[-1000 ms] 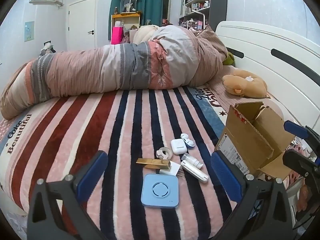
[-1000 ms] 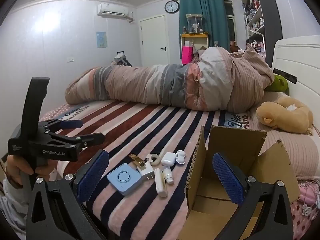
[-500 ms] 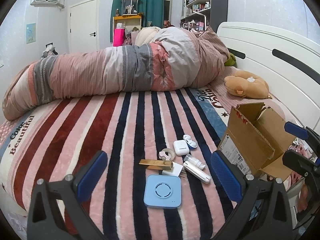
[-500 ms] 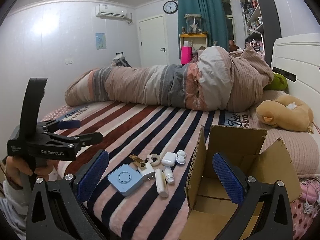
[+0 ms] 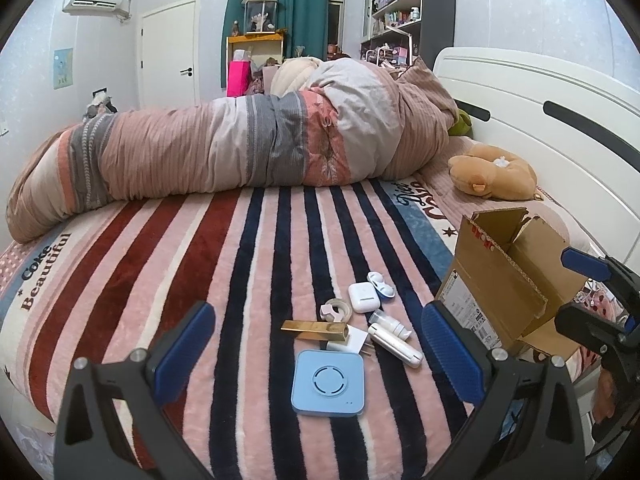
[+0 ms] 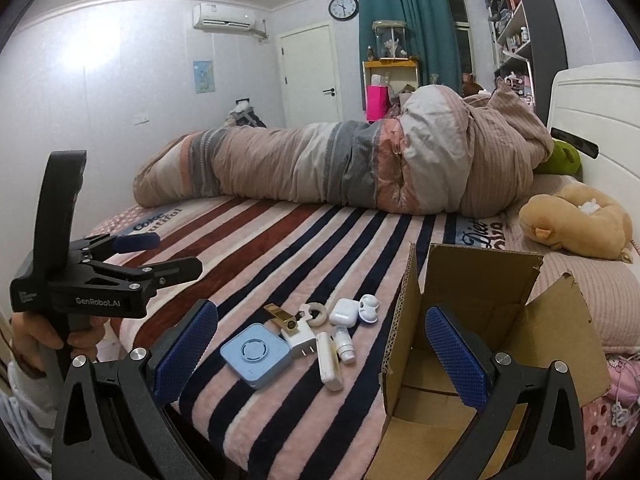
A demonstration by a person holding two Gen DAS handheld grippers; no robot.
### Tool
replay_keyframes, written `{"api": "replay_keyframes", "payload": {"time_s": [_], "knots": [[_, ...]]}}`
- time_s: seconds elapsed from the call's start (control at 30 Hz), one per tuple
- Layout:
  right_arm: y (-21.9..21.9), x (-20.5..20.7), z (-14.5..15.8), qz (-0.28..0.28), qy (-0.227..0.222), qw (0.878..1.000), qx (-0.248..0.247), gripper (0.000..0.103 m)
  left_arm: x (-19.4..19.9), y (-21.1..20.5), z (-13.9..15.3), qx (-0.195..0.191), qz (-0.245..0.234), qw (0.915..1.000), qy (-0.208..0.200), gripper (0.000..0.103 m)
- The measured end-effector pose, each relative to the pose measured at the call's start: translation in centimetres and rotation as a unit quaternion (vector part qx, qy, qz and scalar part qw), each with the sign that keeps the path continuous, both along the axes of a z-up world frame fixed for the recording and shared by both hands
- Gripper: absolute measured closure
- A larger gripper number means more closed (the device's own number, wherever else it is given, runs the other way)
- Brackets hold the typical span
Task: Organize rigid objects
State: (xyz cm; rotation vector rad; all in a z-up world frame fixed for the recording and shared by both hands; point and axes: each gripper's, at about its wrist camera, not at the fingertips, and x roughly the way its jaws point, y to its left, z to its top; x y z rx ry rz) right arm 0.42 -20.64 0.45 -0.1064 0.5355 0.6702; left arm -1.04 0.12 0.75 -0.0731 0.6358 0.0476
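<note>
Small rigid objects lie clustered on the striped blanket: a blue square device [image 5: 328, 382] [image 6: 256, 358], a gold bar [image 5: 314, 330] [image 6: 280, 317], a white plug [image 6: 299, 336], a tape roll [image 5: 335, 309], a white earbud case [image 5: 363, 297] [image 6: 343, 312], a white tube [image 5: 395, 346] [image 6: 329, 362] and a small bottle [image 5: 390, 319]. An open cardboard box [image 5: 508, 284] [image 6: 476, 320] stands to their right. My left gripper [image 5: 316, 348] is open and empty, just short of the blue device. My right gripper [image 6: 320, 352] is open and empty over the gap between cluster and box.
A rolled duvet [image 5: 240, 152] lies across the far bed. A brown plush toy [image 5: 494, 178] sits by the white headboard [image 5: 540, 96]. The left gripper also shows in the right wrist view [image 6: 136, 256], the right one in the left wrist view [image 5: 592, 292].
Both views have shifted slightly. The objects sit a little lower and closer in the left wrist view. Nothing was taken hold of; both grippers stay open.
</note>
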Motion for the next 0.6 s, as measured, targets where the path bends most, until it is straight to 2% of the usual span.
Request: {"api": "replay_keyframes", "payload": {"time_s": [0.6], "knots": [[-0.11, -0.07, -0.08, -0.005, 0.002, 1.0, 0.008, 0.0, -0.3, 0.02, 0.17, -0.007, -0.007, 0.9999, -0.003, 0.0]]}}
